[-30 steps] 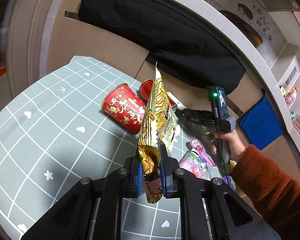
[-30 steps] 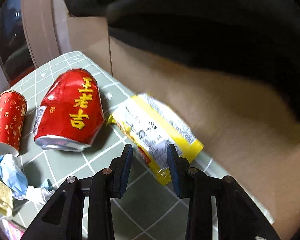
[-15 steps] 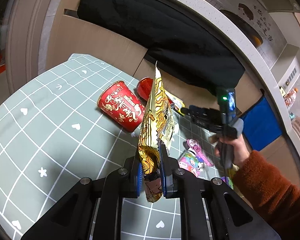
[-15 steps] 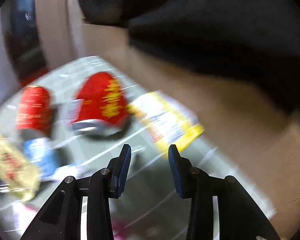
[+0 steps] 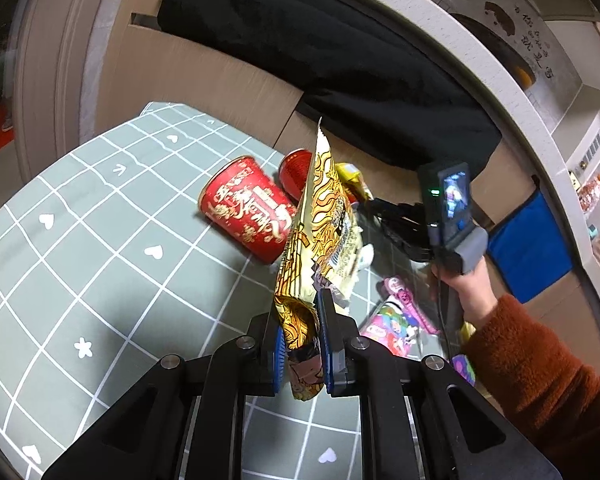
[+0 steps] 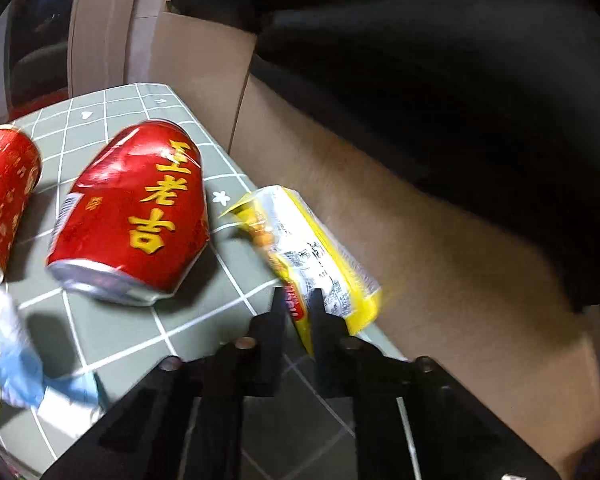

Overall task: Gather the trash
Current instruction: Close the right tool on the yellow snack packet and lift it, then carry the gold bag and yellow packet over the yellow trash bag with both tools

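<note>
left wrist view: left gripper is clamped narrow on a gold wrapper, pinched near its bottom end so the long part stands up above the jaws, clear of the table. my read: it is parked there with one piece in hand while the other hand fetches a second. on the green grid cloth behind it lies a red paper cup on its side, and a red can peeks out past the wrapper. to the right a hand in a rust-coloured sleeve grips the handle of the right gripper, which reaches in toward the back of the pile; its tips are hidden behind the gold wrapper here. pink candy wrappers lie on the cloth below it. a cardboard box lined with a black bag stands at the table's far edge, likely the bin.

right wrist view: right gripper has just been closing, and a yellow snack packet is between the jaws, now pinched narrow at its near end. the packet sits at the table edge right beside the box, far end tilted up off the cloth. grip is on the thin edge, so it could slip. red can lies dented just left of it, not touching the jaws. crumpled blue tissue at lower left, paper cup at far left.
</note>
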### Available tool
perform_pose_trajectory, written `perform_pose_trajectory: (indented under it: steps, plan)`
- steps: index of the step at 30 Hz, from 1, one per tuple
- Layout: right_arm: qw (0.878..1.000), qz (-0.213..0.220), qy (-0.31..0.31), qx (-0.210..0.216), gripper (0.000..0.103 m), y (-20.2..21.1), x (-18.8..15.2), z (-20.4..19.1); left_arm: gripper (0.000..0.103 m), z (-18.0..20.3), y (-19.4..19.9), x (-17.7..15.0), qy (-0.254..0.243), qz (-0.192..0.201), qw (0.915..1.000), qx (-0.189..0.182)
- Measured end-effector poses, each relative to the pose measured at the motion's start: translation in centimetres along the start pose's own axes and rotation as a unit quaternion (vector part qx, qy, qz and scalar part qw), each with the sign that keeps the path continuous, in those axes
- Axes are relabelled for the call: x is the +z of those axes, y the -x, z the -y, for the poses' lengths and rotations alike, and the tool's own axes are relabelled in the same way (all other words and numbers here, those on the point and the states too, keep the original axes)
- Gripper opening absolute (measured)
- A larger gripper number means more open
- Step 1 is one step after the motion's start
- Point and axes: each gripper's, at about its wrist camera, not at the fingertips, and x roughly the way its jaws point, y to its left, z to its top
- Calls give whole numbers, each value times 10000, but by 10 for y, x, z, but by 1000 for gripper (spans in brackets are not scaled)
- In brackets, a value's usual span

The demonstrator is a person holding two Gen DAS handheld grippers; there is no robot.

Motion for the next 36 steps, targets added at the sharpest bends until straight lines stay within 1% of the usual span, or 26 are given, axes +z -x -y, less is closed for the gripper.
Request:
perform_pose_trajectory:
  steps: [4,8,9,12,16,19,22,28,31,33,36]
  plan:
    - [9973,272,-613,293,6,54,-9,23,15,15,10,1,-129,157,9998,-40]
    - [9956,619,-657,268,6,117,-13,30,15,39,20,7,-227,366,9991,-44]
    - [9953,675,-645,264,6,127,-11,30,15,44,22,9,-268,424,9987,-46]
    - [9934,853,-699,308,6,167,-24,41,15,64,31,9,-333,573,9978,-34]
    - [9900,967,-885,530,6,197,-33,39,15,86,41,5,-438,622,9970,-127]
    - [9877,1107,-946,562,6,221,-46,39,15,108,46,5,-691,691,9951,-173]
    - [9842,1272,-1091,581,6,237,-54,40,14,135,52,9,-972,861,9914,-189]
    - [9768,1608,-1351,412,6,281,-73,65,14,194,50,18,-1453,1116,9827,-273]
    - [9719,1776,-1530,220,6,304,-89,84,14,228,45,20,-1713,1217,9767,-436]
    - [9692,1857,-1615,-15,6,319,-102,97,14,252,36,19,-1834,1190,9743,-544]
    - [9647,1902,-1800,-298,6,337,-124,118,14,289,19,11,-2037,1033,9707,-750]
